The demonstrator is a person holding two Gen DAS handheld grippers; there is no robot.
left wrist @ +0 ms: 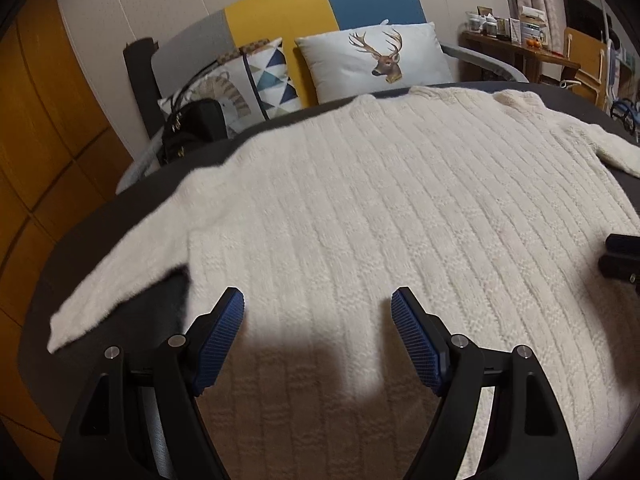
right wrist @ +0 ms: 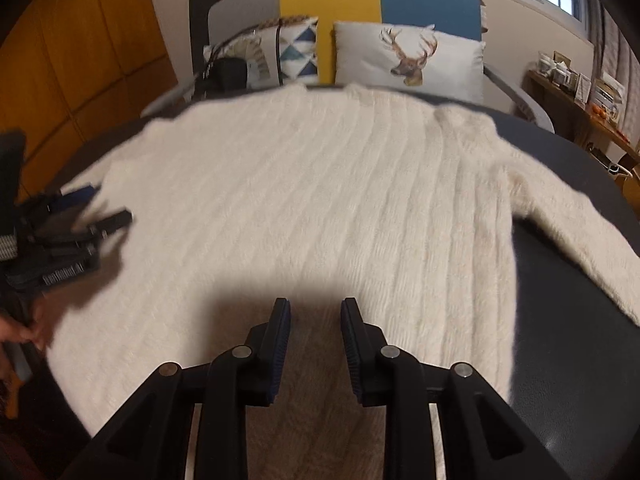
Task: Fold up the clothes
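Observation:
A cream ribbed knit sweater [left wrist: 360, 200] lies spread flat on a dark grey table [left wrist: 100, 340], collar toward the far edge. Its left sleeve [left wrist: 120, 280] slants out to the near left. In the right wrist view the sweater [right wrist: 300, 200] fills the middle and its right sleeve [right wrist: 580, 232] slants out to the right. My left gripper [left wrist: 318, 296] hovers over the lower left body, jaws wide apart and empty. My right gripper [right wrist: 315, 304] hangs over the lower middle, jaws narrowly apart with nothing between them. Each gripper shows at the edge of the other's view: the right [left wrist: 620, 256], the left [right wrist: 80, 216].
Beyond the table stands a sofa with a yellow and blue back [left wrist: 320, 0], a deer cushion [left wrist: 376, 60], a triangle-pattern cushion [left wrist: 272, 76] and a black bag [left wrist: 192, 128]. Orange wooden panels [left wrist: 48, 120] line the left. A cluttered wooden side table [left wrist: 512, 44] stands at the far right.

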